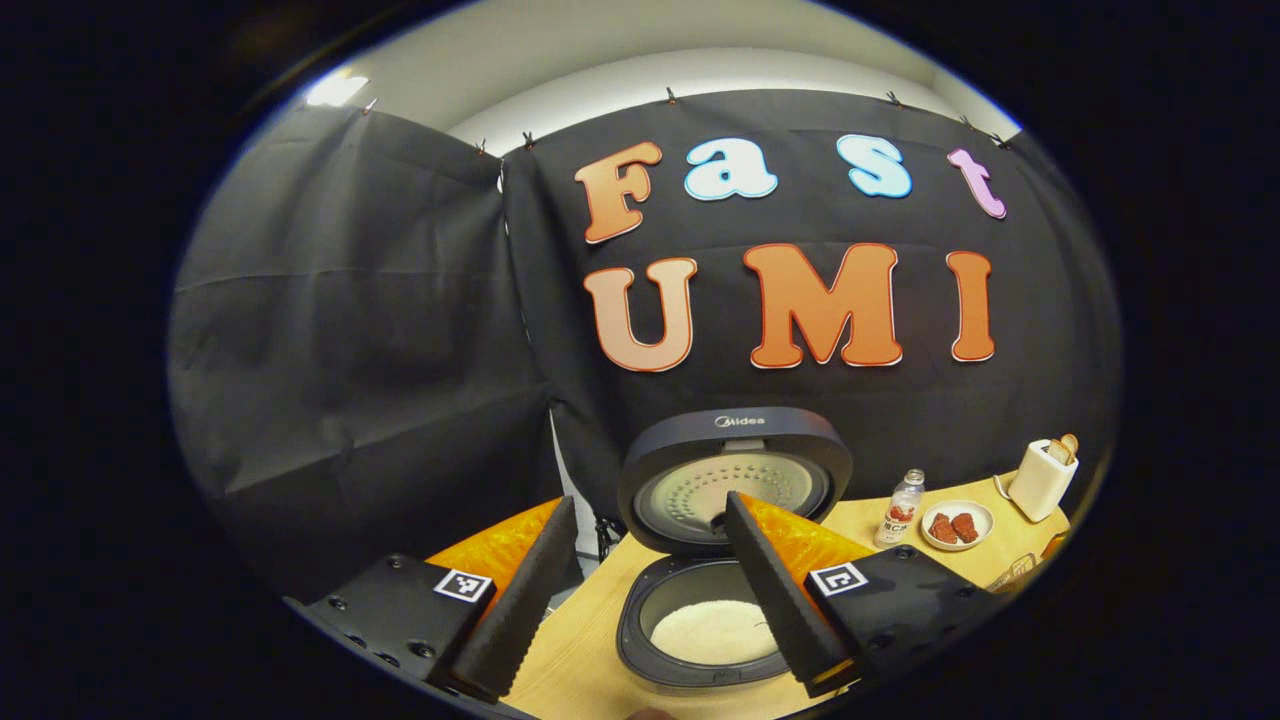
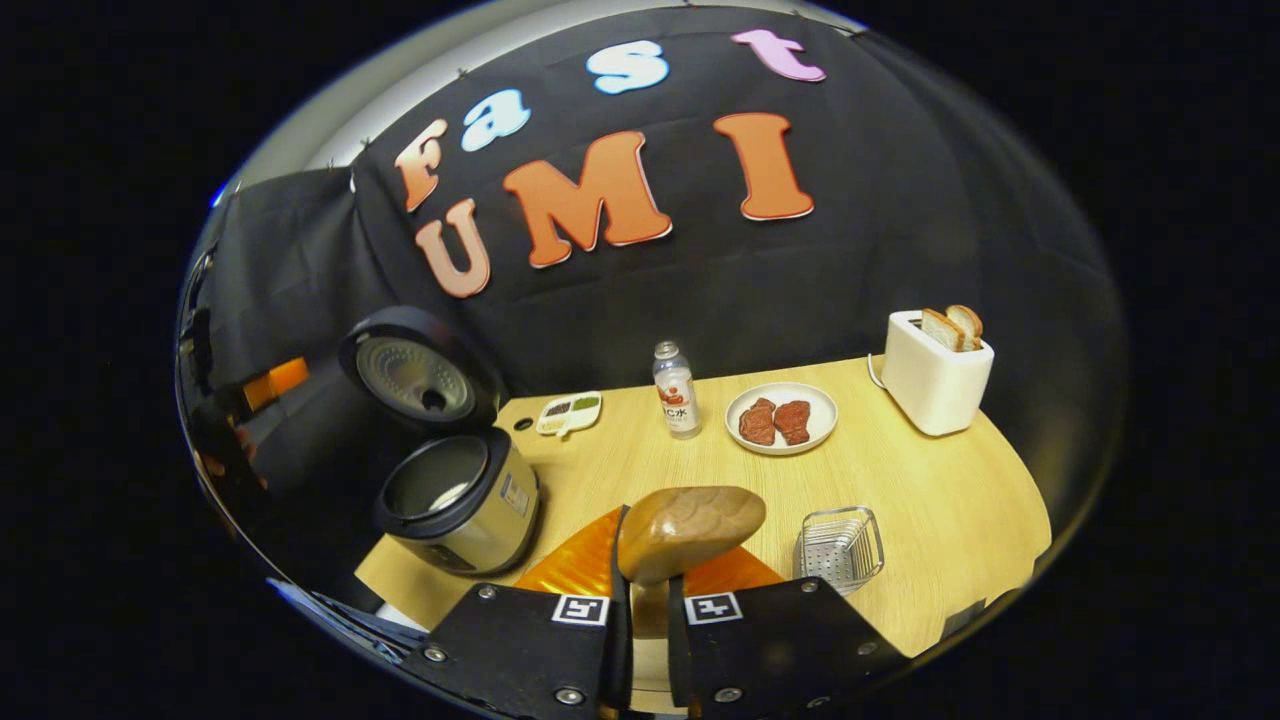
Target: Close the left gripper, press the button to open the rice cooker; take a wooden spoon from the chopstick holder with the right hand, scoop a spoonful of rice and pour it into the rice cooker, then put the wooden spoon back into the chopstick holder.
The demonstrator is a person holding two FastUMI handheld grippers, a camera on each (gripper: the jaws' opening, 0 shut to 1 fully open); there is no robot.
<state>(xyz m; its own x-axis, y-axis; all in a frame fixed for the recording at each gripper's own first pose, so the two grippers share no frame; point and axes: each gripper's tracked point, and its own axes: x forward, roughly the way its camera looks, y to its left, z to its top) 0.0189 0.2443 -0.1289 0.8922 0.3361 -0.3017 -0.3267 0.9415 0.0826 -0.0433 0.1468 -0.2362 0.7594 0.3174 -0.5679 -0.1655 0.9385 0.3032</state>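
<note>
Item: wooden spoon [image 2: 688, 530]. Held in the right gripper [image 2: 645, 600], both fingers pressed on the handle. The long axis runs straight forward out of the fingers, bowl at the far end, rounded back uppermost. Whether it carries rice cannot be told from here.

Item: rice cooker [image 2: 460, 500]. Stands on the table [image 2: 950, 500], lid [image 2: 415, 375] swung up and back, inner pot exposed. From the right gripper it lies forward and well to the left, apart from the spoon's tip. In the left gripper view, white rice [image 1: 712, 630] lies in the pot.

Item: left gripper [image 1: 640, 590]. Fingers spread wide, holding nothing, hovering directly before the cooker's open mouth and the nearer of the two to it.

Item: wire holder [image 2: 842, 545]. Just right of the spoon's bowl; judged to be the chopstick holder, a short swing rightward away.

Judgement: the pour needs a leftward reach, the return a rightward one.

Sundries: bottle [image 2: 676, 390], plate of meat [image 2: 781, 418], toaster [image 2: 935, 372], small sectioned dish [image 2: 568, 412].
</note>
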